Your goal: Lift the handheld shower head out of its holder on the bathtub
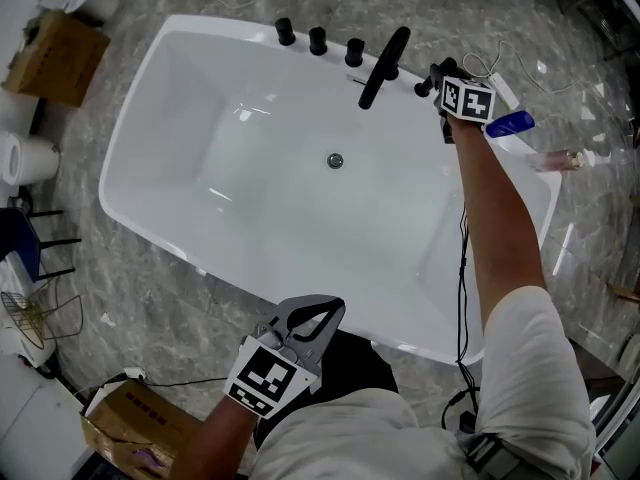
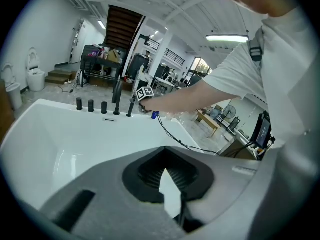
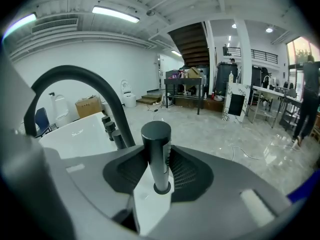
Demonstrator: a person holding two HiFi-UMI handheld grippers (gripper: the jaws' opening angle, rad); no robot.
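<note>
The handheld shower head is a black cylinder standing upright in its holder on the far rim of the white bathtub. My right gripper is shut on it, its ribbed pads lying against both sides of the cylinder. In the head view that gripper sits at the tub's far right corner, just right of the curved black spout. My left gripper hangs over the near rim with its jaws shut and nothing in them; through it I see only tub.
Three black knobs line the rim left of the spout. A blue object and a clear bottle lie beyond the right arm. A black cable runs along that arm. Cardboard boxes stand on the marble floor.
</note>
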